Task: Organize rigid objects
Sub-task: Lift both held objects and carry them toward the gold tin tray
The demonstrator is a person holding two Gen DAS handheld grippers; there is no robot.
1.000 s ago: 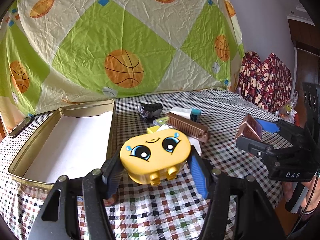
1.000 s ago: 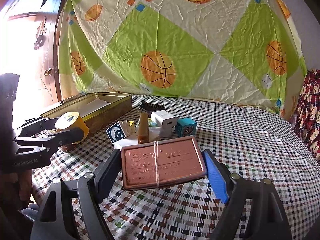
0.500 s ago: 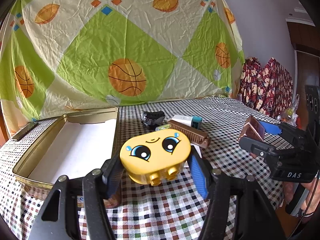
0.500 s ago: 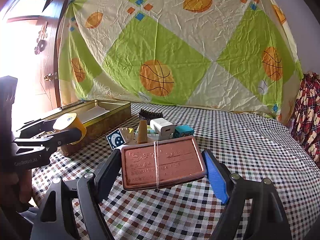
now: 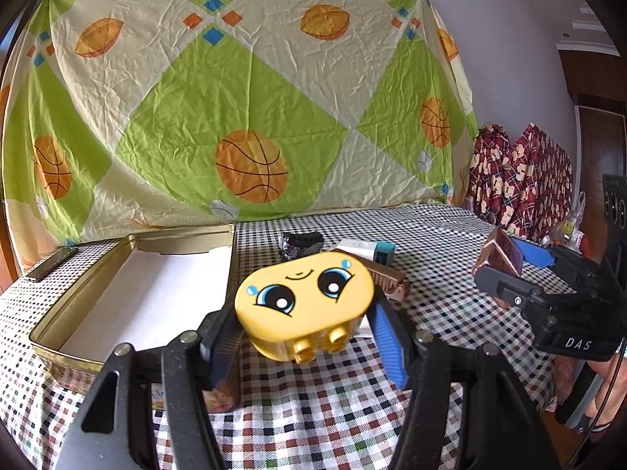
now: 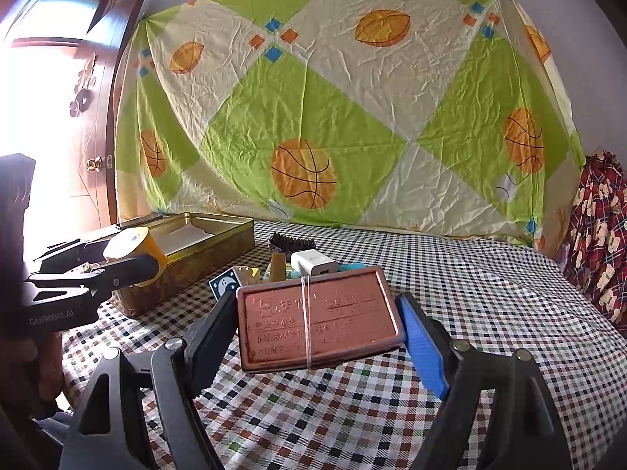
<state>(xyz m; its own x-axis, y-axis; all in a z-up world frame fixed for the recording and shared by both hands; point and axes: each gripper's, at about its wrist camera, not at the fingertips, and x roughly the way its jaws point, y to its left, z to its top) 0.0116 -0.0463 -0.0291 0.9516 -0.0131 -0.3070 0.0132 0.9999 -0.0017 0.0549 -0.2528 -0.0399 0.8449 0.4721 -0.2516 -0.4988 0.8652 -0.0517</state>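
Observation:
My left gripper (image 5: 303, 313) is shut on a yellow toy block (image 5: 303, 301) with a cartoon face, held above the checked tablecloth just right of the open gold tin (image 5: 129, 243). The tin is lined with white and holds nothing that I can see. My right gripper (image 6: 319, 319) is shut on a flat brown case (image 6: 317, 319) bound with a rubber band. Each gripper shows in the other's view: the right one (image 5: 505, 258) at the right with the brown case (image 5: 503, 252), the left one (image 6: 129, 254) beside the tin (image 6: 211, 231) with the yellow block (image 6: 135, 244).
A cluster of small things lies mid-table: a black comb-like piece (image 6: 292, 242), a white charger (image 6: 313, 264), a brown bar (image 5: 388, 278), a moon-printed cube (image 6: 225, 284). A dark flat object (image 5: 51, 264) lies left of the tin. A basketball-print sheet (image 5: 250, 117) hangs behind; plaid fabric (image 5: 521, 184) at the right.
Both views have tilted upward a little, so the table sits lower in frame. Both grips are unchanged and the objects on the table have not moved.

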